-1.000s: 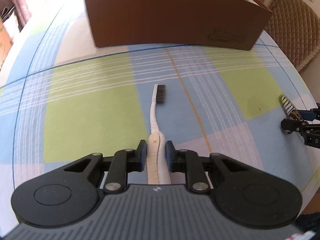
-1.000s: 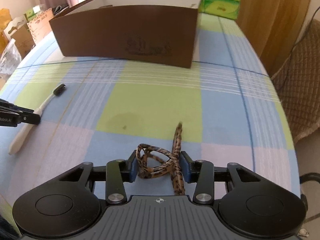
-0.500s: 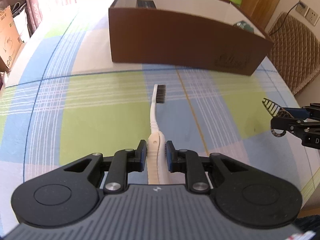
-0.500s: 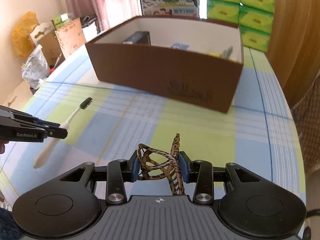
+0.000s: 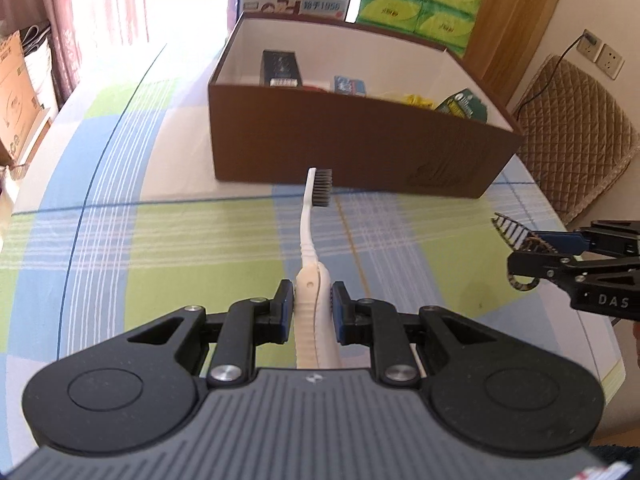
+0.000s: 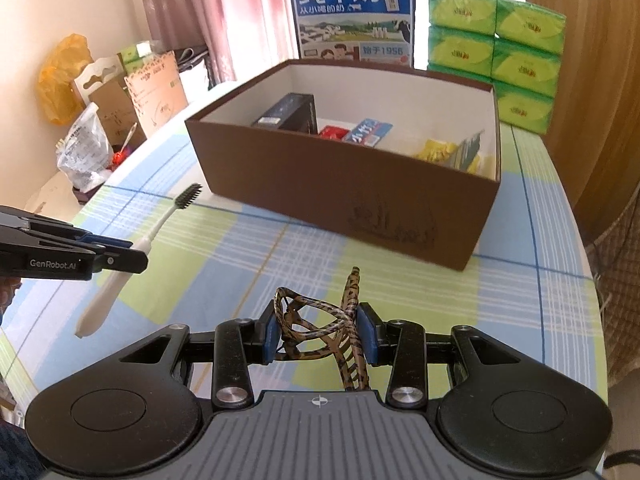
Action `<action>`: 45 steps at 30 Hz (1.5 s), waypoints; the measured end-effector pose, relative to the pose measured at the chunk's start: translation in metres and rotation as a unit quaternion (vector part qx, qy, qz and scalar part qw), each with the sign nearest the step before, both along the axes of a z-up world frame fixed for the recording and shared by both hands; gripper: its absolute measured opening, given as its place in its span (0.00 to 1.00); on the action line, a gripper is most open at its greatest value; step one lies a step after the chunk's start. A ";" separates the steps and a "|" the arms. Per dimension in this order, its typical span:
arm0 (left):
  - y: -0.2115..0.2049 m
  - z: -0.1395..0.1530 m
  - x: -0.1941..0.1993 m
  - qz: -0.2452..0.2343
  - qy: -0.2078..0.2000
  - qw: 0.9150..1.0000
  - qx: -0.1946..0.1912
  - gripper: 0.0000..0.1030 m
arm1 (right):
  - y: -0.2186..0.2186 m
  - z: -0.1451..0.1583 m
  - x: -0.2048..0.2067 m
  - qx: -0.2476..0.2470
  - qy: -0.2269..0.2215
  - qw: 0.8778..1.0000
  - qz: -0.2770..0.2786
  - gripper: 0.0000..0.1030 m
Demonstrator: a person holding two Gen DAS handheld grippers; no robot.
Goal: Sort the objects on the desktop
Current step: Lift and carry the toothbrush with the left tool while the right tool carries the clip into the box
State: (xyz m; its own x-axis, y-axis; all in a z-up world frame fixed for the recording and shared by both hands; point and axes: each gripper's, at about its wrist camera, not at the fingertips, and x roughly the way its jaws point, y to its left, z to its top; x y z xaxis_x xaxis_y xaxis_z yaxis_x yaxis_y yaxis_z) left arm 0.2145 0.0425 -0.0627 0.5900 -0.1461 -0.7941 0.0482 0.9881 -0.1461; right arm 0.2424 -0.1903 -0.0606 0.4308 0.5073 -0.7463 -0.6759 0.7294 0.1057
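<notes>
White plastic was clamped between the fingers of the left gripper: a toothbrush was pinched by its ribbed handle, its dark bristle head pointing forward toward the near wall of the brown cardboard box. The toothbrush was carried clear of the checked tablecloth, the head short of the box's near wall and apparently below its rim. Inside the box, toward its far left corner, a black carton was seen, with small packets beside it and a green card at the right end.

Farther right, the right gripper was closed on a leopard-print hair claw clip, which was squeezed between the blue pads, one toothed arm projecting forward. It too was held above the cloth, nearer the table's front edge and well short of the box.

The carrying step was judged to be in hand: both objects had been lifted but neither was yet over the opening. For the next move, each gripper would need to be raised above the rim, advanced over a free part of the box floor, and only then opened, with care that the two grippers were not brought together over the same spot.
</notes>
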 end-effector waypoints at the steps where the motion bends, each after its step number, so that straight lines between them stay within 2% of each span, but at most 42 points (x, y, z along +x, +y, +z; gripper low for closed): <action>1: -0.001 0.002 0.001 0.000 -0.003 1.000 0.000 0.16 | 0.001 0.002 0.001 0.001 -0.001 1.000 0.001 0.36; 13: -0.010 0.017 0.019 -0.011 -0.024 1.000 -0.005 0.16 | 0.007 0.015 0.014 0.021 -0.006 1.000 0.007 0.36; 23: -0.015 0.035 0.046 -0.025 -0.056 0.998 -0.010 0.16 | 0.012 0.040 0.045 0.096 0.030 0.995 -0.005 0.36; 31: -0.019 0.058 0.092 -0.032 -0.097 0.995 -0.018 0.16 | 0.026 0.066 0.090 0.143 0.016 0.989 -0.023 0.36; 39: -0.027 0.070 0.152 -0.033 -0.117 0.993 -0.009 0.16 | 0.045 0.075 0.138 0.126 -0.026 0.991 -0.031 0.36; 45: -0.033 0.064 0.199 -0.032 -0.103 0.994 -0.006 0.16 | 0.056 0.069 0.172 0.111 -0.035 0.992 -0.041 0.36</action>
